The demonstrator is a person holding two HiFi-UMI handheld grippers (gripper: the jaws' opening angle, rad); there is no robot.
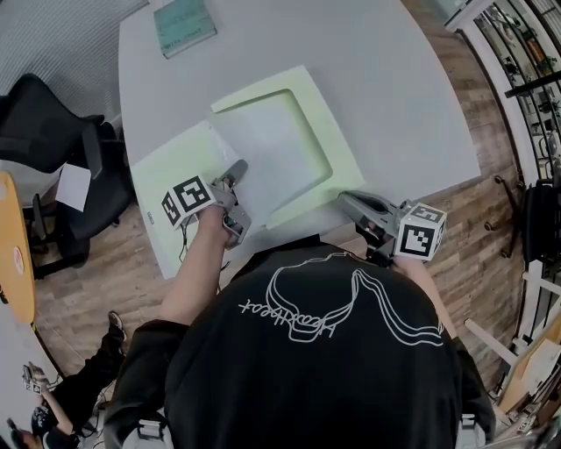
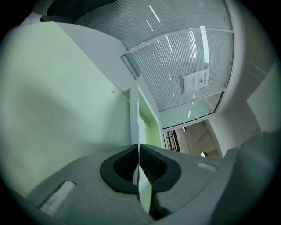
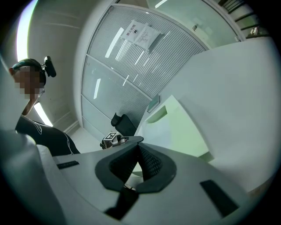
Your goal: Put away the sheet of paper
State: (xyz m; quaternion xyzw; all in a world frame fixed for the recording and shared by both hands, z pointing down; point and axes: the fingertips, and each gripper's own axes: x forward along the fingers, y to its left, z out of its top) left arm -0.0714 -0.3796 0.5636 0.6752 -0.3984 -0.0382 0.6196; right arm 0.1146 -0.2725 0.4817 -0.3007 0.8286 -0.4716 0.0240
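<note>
An open pale green folder [image 1: 329,131] lies on the white table [image 1: 394,79], with its left flap [image 1: 166,171] spread toward the table's near-left edge. The white sheet of paper [image 1: 272,140] rests in the folder's right half. My left gripper [image 1: 237,168] sits at the sheet's near-left edge. In the left gripper view the thin sheet [image 2: 134,114] runs edge-on between the closed pads, so this gripper [image 2: 138,151] is shut on it. My right gripper [image 1: 344,198] hovers at the table's near edge, right of the folder, shut [image 3: 138,149] with nothing in it.
A teal book [image 1: 184,24] lies at the table's far left. A black office chair [image 1: 53,131] stands left of the table, with an orange table [image 1: 13,254] beyond it. Shelving [image 1: 535,53] lines the right side. Another person [image 1: 53,395] sits low at the left.
</note>
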